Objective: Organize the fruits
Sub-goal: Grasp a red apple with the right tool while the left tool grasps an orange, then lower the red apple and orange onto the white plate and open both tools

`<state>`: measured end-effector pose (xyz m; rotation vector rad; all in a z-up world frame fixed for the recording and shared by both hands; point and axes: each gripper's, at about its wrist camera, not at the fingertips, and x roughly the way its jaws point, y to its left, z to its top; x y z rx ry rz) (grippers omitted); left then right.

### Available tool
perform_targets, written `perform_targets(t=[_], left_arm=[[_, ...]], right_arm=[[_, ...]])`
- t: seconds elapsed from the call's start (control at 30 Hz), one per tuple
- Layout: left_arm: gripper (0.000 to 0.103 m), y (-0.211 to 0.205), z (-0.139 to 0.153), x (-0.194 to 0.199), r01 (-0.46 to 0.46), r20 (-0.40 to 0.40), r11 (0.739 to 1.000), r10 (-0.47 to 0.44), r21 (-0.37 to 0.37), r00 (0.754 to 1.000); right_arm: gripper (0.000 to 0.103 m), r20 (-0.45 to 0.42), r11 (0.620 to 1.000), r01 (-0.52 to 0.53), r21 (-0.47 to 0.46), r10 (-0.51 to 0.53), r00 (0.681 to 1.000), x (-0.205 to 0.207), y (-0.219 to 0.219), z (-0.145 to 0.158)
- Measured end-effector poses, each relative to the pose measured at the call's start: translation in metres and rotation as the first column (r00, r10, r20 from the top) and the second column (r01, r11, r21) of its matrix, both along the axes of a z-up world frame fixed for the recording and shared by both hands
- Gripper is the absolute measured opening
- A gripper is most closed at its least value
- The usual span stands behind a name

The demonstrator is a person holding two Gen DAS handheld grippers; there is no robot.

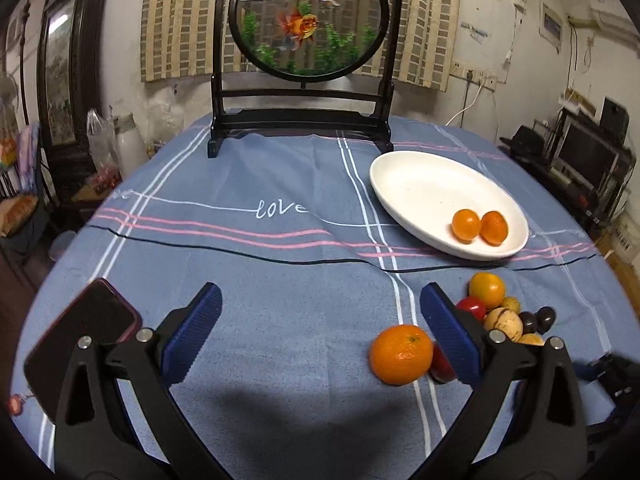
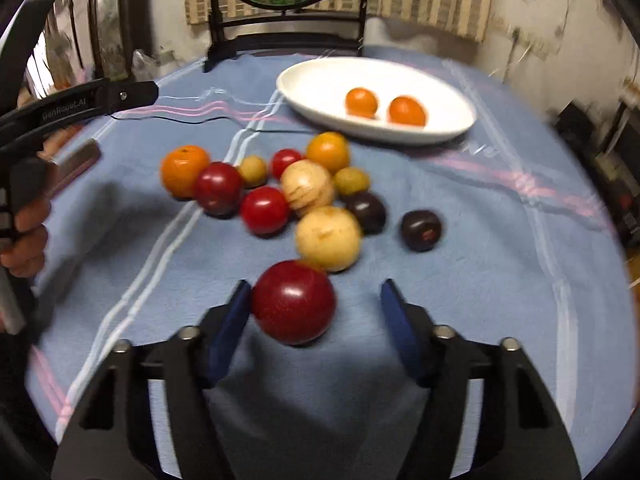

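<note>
Right gripper (image 2: 316,310) hangs low over the worktop (image 2: 500,280) with its jaws spread, a large dark-red round fruit (image 2: 294,302) sitting between the blue pads, its left side at or against the left pad and a clear gap to the right pad; not clamped yet, likely being lined up for a pick. Behind it lies the loose pile on the blue striped tablecloth: pale beige wooden-looking balls (image 2: 328,238), a smaller red fruit (image 2: 264,210), dark purple ones (image 2: 421,230), small yellow ones, and a big orange mandarin (image 2: 184,170) on the pile's left edge, most touching each other, so taking the nearest fruit first avoids knocking the rest. Right view is blurred, fine contact hard to judge. Left gripper (image 1: 320,312) also has its jaws wide apart and holds nothing; the same mandarin (image 1: 401,354) lies just inside its right pad, so it probably waits its turn. White oval ceramic dish (image 1: 404,168) sits beyond the pile toward the far right of the worktop and holds two small orange fruits (image 1: 466,225), side by side near its near end; rest of the dish is bare. Judging by that, sorting looks early, with orange ones going in first. A dark phone with a red case (image 1: 80,340) lies by the left gripper.
</note>
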<state>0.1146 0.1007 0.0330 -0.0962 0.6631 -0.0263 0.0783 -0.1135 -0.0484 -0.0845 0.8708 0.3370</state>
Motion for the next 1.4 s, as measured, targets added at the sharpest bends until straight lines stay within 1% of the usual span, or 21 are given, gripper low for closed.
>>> perform_targets(t=[0.03, 0.07, 0.13, 0.2, 0.23, 0.27, 0.3, 0.37, 0.43, 0.5, 0.57, 0.7, 0.77, 0.8, 0.83, 0.87, 1.03, 1.17, 1.23, 1.33, 1.4], left_arm=[[0.101, 0.002, 0.0, 0.0, 0.01, -0.003, 1.0, -0.01, -0.018, 1.0], [0.101, 0.002, -0.001, 0.0, 0.03, -0.01, 0.999, -0.031, -0.033, 0.999], [0.101, -0.002, -0.006, -0.001, 0.074, -0.025, 0.997, -0.075, -0.032, 0.997], [0.099, -0.013, -0.012, -0.004, 0.156, -0.046, 0.987, -0.157, -0.021, 0.986], [0.094, -0.018, -0.014, -0.005, 0.189, -0.051, 0.982, -0.189, -0.011, 0.981], [0.087, -0.026, -0.016, -0.006, 0.222, -0.057, 0.975, -0.222, 0.003, 0.973], [0.083, -0.031, -0.019, -0.006, 0.248, -0.067, 0.969, -0.247, 0.009, 0.967], [0.064, -0.036, -0.025, -0.002, 0.269, -0.099, 0.963, -0.267, 0.007, 0.959], [0.057, -0.036, -0.034, 0.006, 0.262, -0.139, 0.965, -0.26, -0.003, 0.955], [0.057, -0.035, -0.037, 0.01, 0.262, -0.154, 0.965, -0.264, -0.032, 0.952], [0.056, -0.036, -0.04, 0.012, 0.274, -0.164, 0.961, -0.277, -0.045, 0.947], [0.055, -0.043, -0.053, 0.021, 0.292, -0.224, 0.956, -0.292, -0.03, 0.93], [0.055, -0.047, -0.06, 0.023, 0.289, -0.249, 0.957, -0.283, -0.01, 0.926], [0.052, -0.048, -0.059, 0.022, 0.292, -0.242, 0.957, -0.283, 0.0, 0.928], [0.048, -0.05, -0.06, 0.022, 0.297, -0.238, 0.955, -0.287, 0.004, 0.928], [0.047, -0.051, -0.06, 0.021, 0.299, -0.236, 0.954, -0.289, 0.007, 0.928], [0.046, -0.05, -0.059, 0.019, 0.293, -0.227, 0.956, -0.283, 0.008, 0.932], [0.046, -0.05, -0.049, 0.015, 0.292, -0.188, 0.956, -0.286, 0.009, 0.94], [0.046, -0.049, -0.042, 0.014, 0.286, -0.159, 0.958, -0.284, -0.011, 0.945], [0.046, -0.05, -0.028, 0.019, 0.275, -0.112, 0.959, -0.281, -0.064, 0.953], [0.046, -0.057, -0.02, 0.027, 0.279, -0.097, 0.958, -0.285, -0.072, 0.954]], right_arm=[[0.041, -0.024, 0.998, -0.016, 0.055, 0.017, 1.0, 0.0, -0.002, 0.0], [0.041, -0.025, 0.998, -0.007, 0.068, 0.009, 1.0, -0.003, -0.003, 0.0], [0.041, 0.0, 0.992, -0.004, 0.123, 0.004, 1.0, -0.01, -0.013, 0.001], [0.041, -0.02, 0.983, 0.009, 0.184, -0.006, 1.0, -0.01, -0.026, -0.004], [0.041, -0.028, 0.98, 0.025, 0.198, -0.02, 0.999, -0.011, -0.032, -0.005], [0.041, -0.017, 0.979, 0.028, 0.203, -0.025, 1.0, -0.013, -0.034, -0.003], [0.041, -0.002, 0.981, 0.023, 0.193, -0.023, 1.0, -0.016, -0.034, -0.002], [0.041, 0.022, 0.987, 0.003, 0.161, -0.006, 1.0, -0.021, -0.027, -0.001], [0.041, 0.031, 0.989, -0.022, 0.144, 0.018, 0.999, -0.023, -0.022, 0.0], [0.041, 0.035, 0.989, -0.038, 0.144, 0.034, 0.999, -0.023, -0.021, 0.0], [0.041, 0.029, 0.987, -0.035, 0.156, 0.031, 0.999, -0.021, -0.022, 0.0], [0.041, 0.018, 0.981, -0.022, 0.193, 0.019, 1.0, -0.018, -0.028, 0.0], [0.041, 0.021, 0.978, -0.023, 0.206, 0.019, 1.0, -0.019, -0.03, 0.0], [0.041, 0.023, 0.977, -0.023, 0.211, 0.019, 1.0, -0.02, -0.03, 0.0], [0.041, 0.024, 0.976, -0.024, 0.215, 0.02, 1.0, -0.02, -0.03, 0.0], [0.041, 0.024, 0.975, -0.026, 0.219, 0.021, 0.999, -0.02, -0.03, 0.0], [0.041, 0.032, 0.971, -0.027, 0.236, 0.02, 0.999, -0.02, -0.032, 0.001], [0.041, 0.055, 0.95, -0.06, 0.306, 0.045, 0.997, -0.02, -0.04, 0.007], [0.041, 0.065, 0.943, -0.055, 0.327, 0.035, 0.997, -0.014, -0.048, 0.012], [0.041, 0.109, 0.951, -0.018, 0.309, -0.017, 0.994, 0.0, -0.058, 0.025], [0.041, 0.112, 0.947, 0.001, 0.322, -0.039, 0.993, 0.019, -0.066, 0.034]])
